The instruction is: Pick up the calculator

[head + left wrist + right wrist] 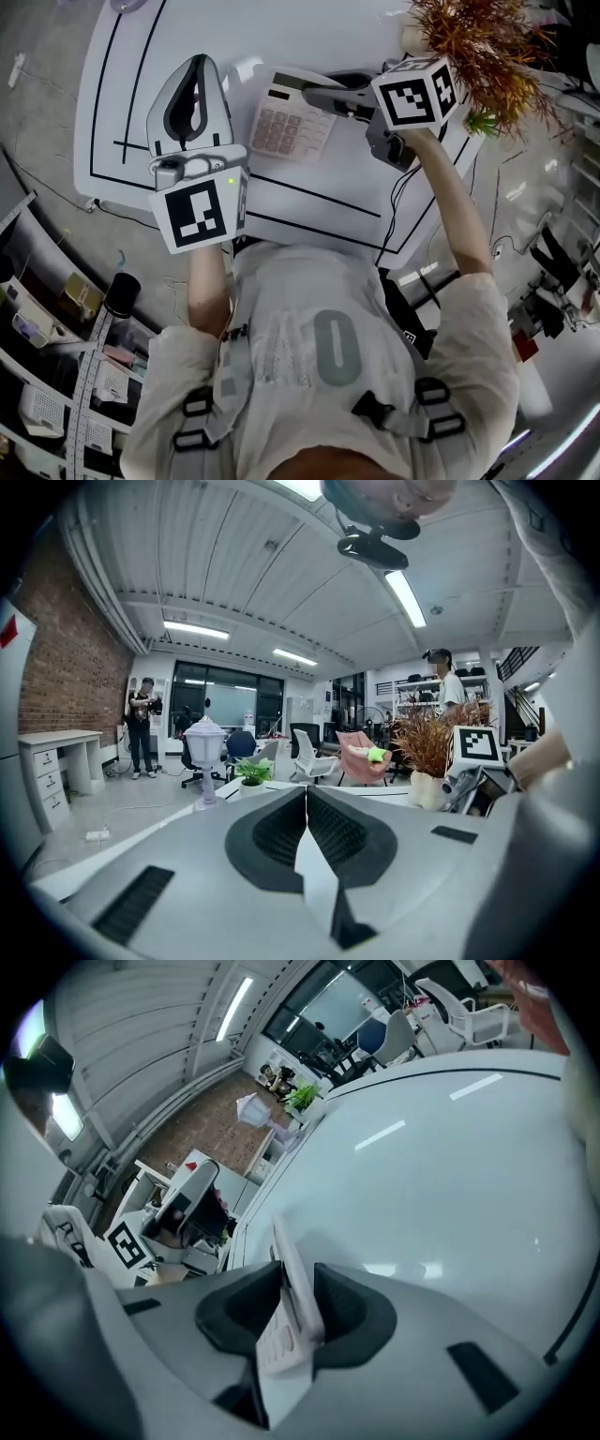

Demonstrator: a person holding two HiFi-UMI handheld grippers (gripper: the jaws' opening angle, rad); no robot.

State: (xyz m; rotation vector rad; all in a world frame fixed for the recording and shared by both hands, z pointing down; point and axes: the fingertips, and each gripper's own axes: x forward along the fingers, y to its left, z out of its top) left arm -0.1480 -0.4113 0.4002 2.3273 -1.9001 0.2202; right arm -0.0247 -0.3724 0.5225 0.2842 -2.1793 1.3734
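Observation:
A white calculator (291, 117) with pinkish keys lies on the white table (309, 216), right of my left gripper. My right gripper (317, 94) reaches in from the right and has its jaws on the calculator's right edge. In the right gripper view the calculator (286, 1335) stands edge-on between the dark pads, which press on both of its sides; the right gripper (298, 1283) is shut on it. My left gripper (199, 64) hovers over the table's left part, apart from the calculator. In its own view the left gripper (306, 803) has its jaws together with nothing between them.
Black lines mark the table. A dried orange plant (478, 47) in a pot stands at the far right corner, close to my right hand. A small lantern (205, 752) and a potted green plant (251, 772) stand at the far edge. Shelves (56, 375) line the floor at left.

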